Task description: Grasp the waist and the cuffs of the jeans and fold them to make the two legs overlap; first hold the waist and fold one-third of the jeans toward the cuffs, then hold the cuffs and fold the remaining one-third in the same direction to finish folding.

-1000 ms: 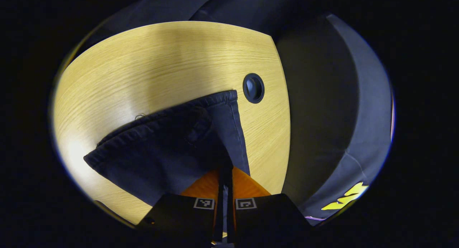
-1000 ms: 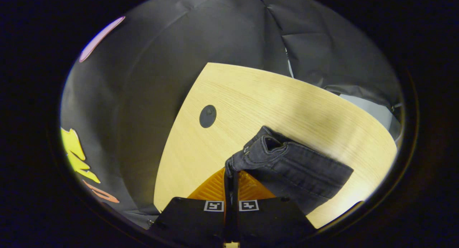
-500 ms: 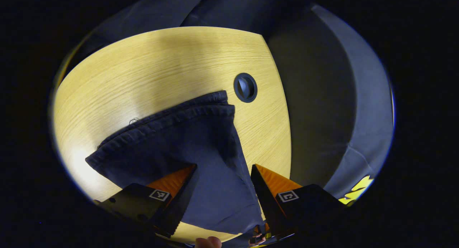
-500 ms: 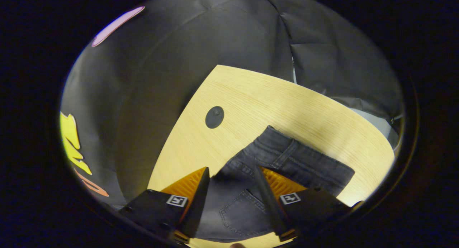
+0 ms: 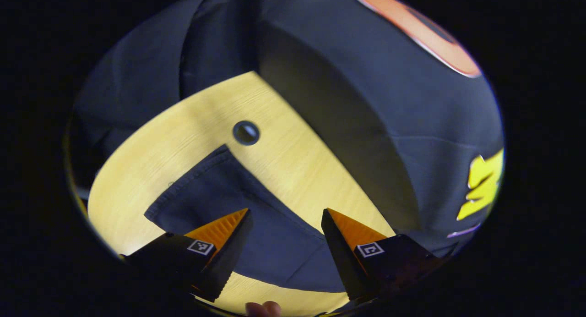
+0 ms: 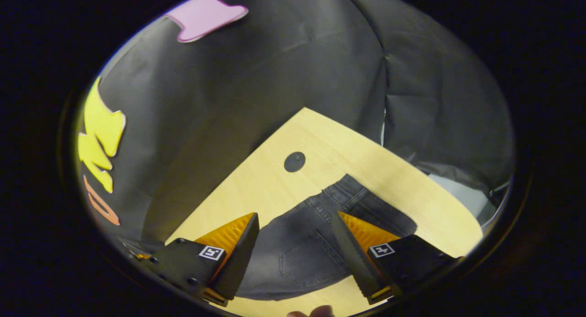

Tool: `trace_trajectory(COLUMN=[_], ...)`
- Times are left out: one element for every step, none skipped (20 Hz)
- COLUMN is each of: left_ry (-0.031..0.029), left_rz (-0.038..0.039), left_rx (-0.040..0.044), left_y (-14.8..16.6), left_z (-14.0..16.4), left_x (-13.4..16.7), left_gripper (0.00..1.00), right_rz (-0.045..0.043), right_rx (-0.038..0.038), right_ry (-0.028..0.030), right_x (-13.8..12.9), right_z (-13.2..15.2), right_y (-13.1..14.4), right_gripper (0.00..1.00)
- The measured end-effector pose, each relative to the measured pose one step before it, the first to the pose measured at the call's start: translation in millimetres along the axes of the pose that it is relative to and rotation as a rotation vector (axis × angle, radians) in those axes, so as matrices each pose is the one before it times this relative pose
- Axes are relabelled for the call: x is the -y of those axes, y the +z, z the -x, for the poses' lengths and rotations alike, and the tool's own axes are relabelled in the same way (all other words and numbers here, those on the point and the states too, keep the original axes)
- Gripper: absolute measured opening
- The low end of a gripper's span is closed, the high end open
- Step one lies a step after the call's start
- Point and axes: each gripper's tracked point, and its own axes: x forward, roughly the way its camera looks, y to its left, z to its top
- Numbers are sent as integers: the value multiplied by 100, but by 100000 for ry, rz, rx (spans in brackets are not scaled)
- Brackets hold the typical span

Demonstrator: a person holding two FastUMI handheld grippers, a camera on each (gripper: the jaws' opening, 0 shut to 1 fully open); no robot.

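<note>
Denim jeans [image 6: 302, 253] lie flat on the bench [image 5: 293, 166], both grippers' jaws wide open and empty; next, pinch both waist layers squarely.

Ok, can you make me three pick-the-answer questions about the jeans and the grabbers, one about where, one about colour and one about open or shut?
1. Where do the jeans lie?
A. flat on the wooden table
B. on the floor
C. hanging from a hook

2. What colour is the table top?
A. white
B. light yellow wood
C. red

3. How do the left gripper and the right gripper stand?
A. both shut on the jeans
B. one open, one shut
C. both open, holding nothing

Answers:
1. A, the dark denim lies spread on the table in both views, near a round hole in the top.
2. B, pale yellow wood grain shows around the cloth.
3. C, each gripper's fingers stand wide apart above the jeans, with cloth showing between them.
</note>
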Motion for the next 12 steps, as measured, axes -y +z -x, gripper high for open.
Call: trace_trajectory(left_ry=[-2245,-2262,-3358,-3312,-2929,-1080,-381,117,115,16,259,1025], left_rz=[-4923,-4675,-4366,-4384,-4802,-5293,-5015,-4570,-3245,-2484,-3144,-2835], left_rx=[2324,3800,4409,3829,4021,4953,5725,4020,3630,3436,3775,4816], left_y=[-283,68,-1424,191,-135,-293,-181,-200,-309,-67,-82,24], left_z=[1610,786,1275,1663,1366,1163,1154,1250,1314,1225,1387,1157], left_x=[1709,-33,3344,1413,1826,980,869,698,707,857,595,-24], left_gripper=[98,99,99,99,99,99,99,99,99,99,99,99], right_rz=[4502,4840,5661,6227,6167,5351,4379,3304,3273,3288,3161,1878], right_rx=[4452,4700,5310,5601,5830,5174,4851,4273,3307,2860,2839,2709], right_ry=[-37,-48,420,231,80,-169,29,735,561,558,706,285], right_x=[-191,-52,-354,-268,-56,-328,-332,-268,-273,-237,-508,-663], right_z=[1564,1825,1874,1964,2051,1898,2025,1850,2122,1997,1914,1397], right_y=[527,607,579,701,292,742,523,444,-52,-55,-219,-97], right_gripper=[99,99,99,98,98,98,98,98,98,98,98,98])
